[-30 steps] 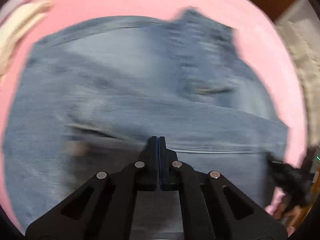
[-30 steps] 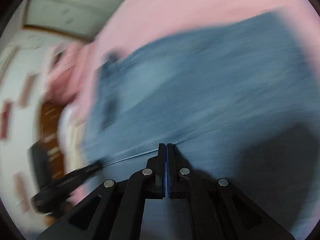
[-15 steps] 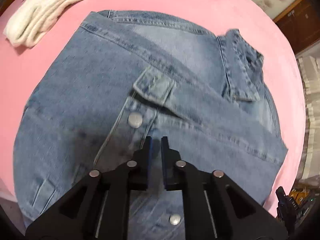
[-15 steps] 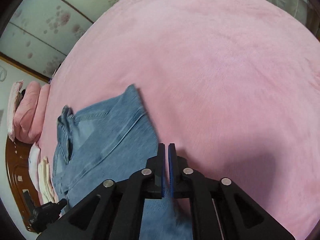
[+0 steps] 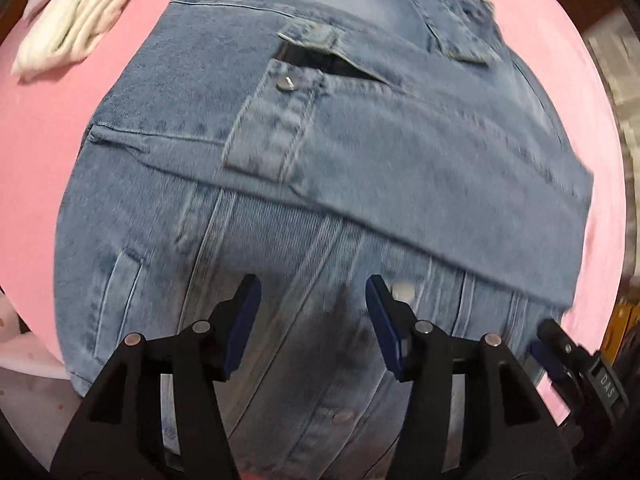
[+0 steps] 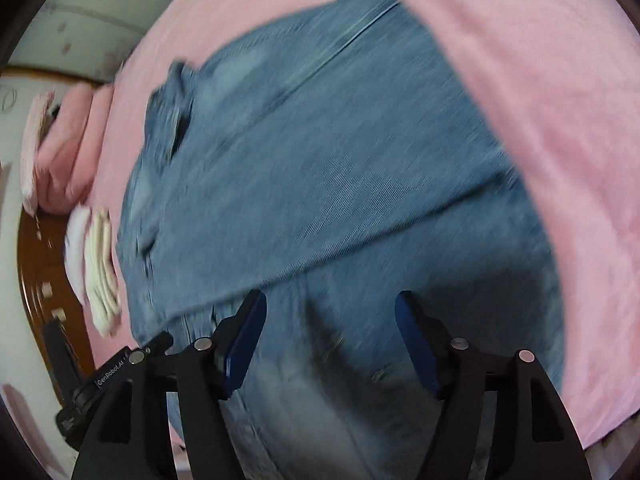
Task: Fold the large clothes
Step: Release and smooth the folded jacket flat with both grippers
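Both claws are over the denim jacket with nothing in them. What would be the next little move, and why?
Probably lower both opening claws, left claw and right claw, onto the denim jacket's near edge: a sleeve already lies across it, so folding the bottom up seems next.

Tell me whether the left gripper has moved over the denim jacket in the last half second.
Yes. The left gripper has slid toward the jacket's hem: the cuff button on the denim jacket now sits farther up the view, and the jaws are opening, empty.

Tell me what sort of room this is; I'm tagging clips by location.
Probably a bedroom: a denim jacket lies on a pink blanket like a bedspread, with folded pink bedding by dark wooden furniture.
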A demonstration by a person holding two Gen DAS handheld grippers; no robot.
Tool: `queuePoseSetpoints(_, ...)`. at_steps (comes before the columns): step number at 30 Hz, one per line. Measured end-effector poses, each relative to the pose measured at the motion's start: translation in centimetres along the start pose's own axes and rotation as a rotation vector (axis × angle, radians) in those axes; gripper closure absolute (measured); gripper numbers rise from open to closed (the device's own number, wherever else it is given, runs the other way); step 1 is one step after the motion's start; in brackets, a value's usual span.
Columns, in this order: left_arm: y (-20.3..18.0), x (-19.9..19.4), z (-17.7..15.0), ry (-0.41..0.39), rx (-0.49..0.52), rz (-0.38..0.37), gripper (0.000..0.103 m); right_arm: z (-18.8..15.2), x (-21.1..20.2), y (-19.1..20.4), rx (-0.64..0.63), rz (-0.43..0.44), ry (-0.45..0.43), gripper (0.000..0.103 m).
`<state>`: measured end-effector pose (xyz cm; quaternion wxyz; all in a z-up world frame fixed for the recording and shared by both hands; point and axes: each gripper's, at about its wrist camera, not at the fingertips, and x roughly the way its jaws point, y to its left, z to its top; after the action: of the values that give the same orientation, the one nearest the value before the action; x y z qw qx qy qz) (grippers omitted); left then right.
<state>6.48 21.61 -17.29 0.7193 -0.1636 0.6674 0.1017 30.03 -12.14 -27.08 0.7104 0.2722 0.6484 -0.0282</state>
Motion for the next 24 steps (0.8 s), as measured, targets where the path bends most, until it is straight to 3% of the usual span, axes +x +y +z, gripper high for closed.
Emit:
queuePoseSetpoints(4,-0.6,-1.5,-1.5,-0.003,0.088,0.007,0.050,-2.4,-0.2,4.3,-0.120,-0.008,0.010,0.028)
queuePoseSetpoints(11,-0.5,-4.6,-2.2,-0.040,0.188,-0.036,0.038,-6.4,-2.7,9.7,-0.194,-0.020,-0.081,0.027)
queuePoseSetpoints(17,-0.5,-5.8,-1.7,-0.046,0.325,-0.039,0.037,-10.1,-6.8,10.6,-0.202,-0.081,-0.144,0.021)
queuePoseSetpoints(24,0.3,-6.4,-1.9,-0.062,0.418,-0.040,0.037,-12.0,-4.3,14.1,-0.180,-0.127,-0.174,0.020)
